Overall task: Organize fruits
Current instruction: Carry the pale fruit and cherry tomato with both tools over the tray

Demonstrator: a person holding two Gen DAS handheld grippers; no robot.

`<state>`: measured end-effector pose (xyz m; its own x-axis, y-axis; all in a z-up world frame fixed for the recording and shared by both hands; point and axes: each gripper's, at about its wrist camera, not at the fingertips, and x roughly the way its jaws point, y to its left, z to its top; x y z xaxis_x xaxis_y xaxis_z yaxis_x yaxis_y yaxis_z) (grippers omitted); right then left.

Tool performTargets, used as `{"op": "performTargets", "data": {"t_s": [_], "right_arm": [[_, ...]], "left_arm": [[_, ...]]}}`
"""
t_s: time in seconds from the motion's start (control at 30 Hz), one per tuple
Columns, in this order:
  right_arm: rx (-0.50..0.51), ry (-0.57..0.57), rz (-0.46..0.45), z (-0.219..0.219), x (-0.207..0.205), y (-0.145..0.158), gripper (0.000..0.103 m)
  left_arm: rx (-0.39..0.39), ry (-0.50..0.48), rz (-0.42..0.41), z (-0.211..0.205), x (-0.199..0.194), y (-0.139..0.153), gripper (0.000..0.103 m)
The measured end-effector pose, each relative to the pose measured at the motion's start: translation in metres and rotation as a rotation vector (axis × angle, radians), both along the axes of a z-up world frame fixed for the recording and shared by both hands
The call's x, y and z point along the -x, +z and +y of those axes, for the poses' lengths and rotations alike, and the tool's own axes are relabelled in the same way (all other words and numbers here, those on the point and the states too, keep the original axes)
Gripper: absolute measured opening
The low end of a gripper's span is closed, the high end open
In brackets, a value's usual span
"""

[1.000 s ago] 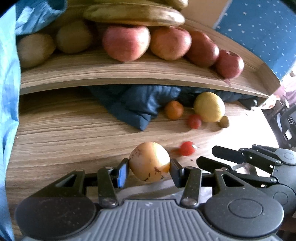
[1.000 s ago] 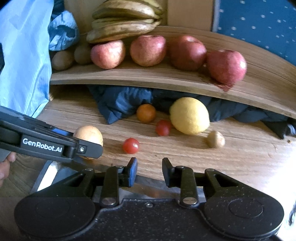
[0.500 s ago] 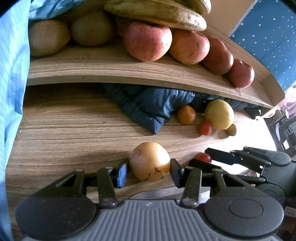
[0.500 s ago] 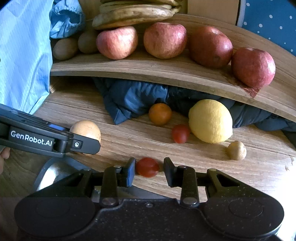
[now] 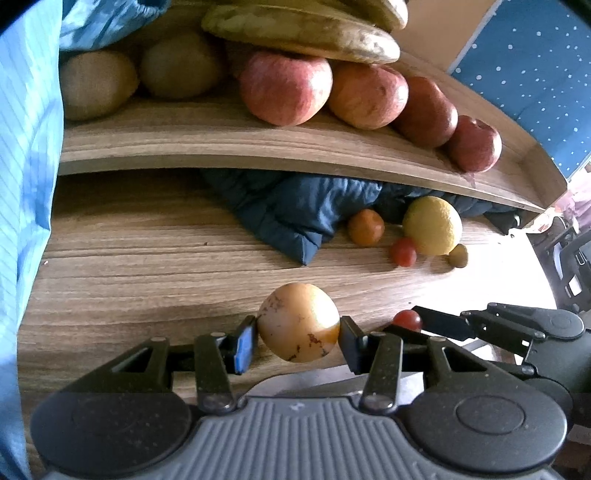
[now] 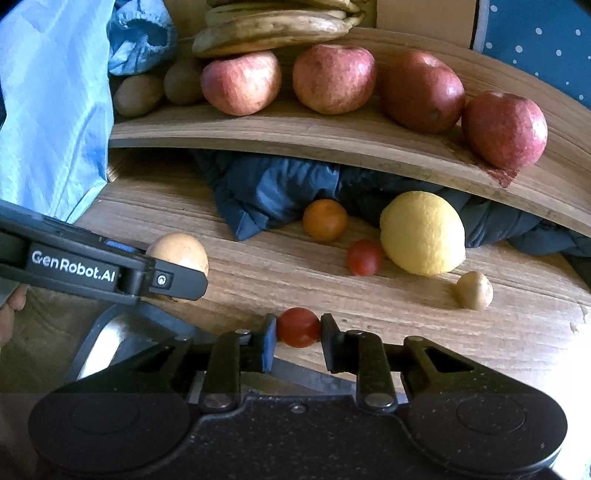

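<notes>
My left gripper [image 5: 297, 345] is shut on a pale yellow round fruit [image 5: 298, 321] with brown blemishes, pads against both of its sides, just above the wooden tabletop [image 5: 147, 280]. In the right wrist view that fruit [image 6: 181, 251] shows behind the left gripper's finger. The jaws of my right gripper [image 6: 298, 334] are closing on a cherry tomato [image 6: 298, 326], and both pads touch it. A lemon [image 6: 423, 232], a small orange [image 6: 325, 219], a second cherry tomato [image 6: 364, 257] and a small tan fruit [image 6: 474, 290] lie farther back.
A raised wooden shelf [image 6: 332, 136] carries several red apples [image 6: 334, 83], two kiwis [image 6: 138, 94] and bananas [image 6: 273, 27]. Dark blue cloth [image 6: 266, 192] is bunched beneath it. Light blue fabric [image 6: 48, 110] hangs at the left. A metal tray [image 6: 107, 343] lies under the grippers.
My right gripper moved forward around the near cherry tomato and its jaws narrowed onto it. The left gripper kept its hold on the yellow fruit.
</notes>
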<state>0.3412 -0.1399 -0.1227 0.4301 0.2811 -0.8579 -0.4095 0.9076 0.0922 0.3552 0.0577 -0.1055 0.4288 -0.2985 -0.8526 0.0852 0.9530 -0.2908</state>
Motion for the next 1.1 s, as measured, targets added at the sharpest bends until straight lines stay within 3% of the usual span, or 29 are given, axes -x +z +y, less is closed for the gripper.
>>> {"op": "performTargets", "data": {"t_s": [0.63, 1.1], "right_arm": [[-0.052, -0.029, -0.088, -0.023, 0.040, 0.035, 0.027], [-0.018, -0.110, -0.101, -0.075, 0.088, 0.050, 0.027]], "left_arm": [[-0.018, -0.074, -0.067, -0.034, 0.028, 0.026, 0.052], [0.002, -0.157, -0.045, -0.082, 0.055, 0.026, 0.052]]}}
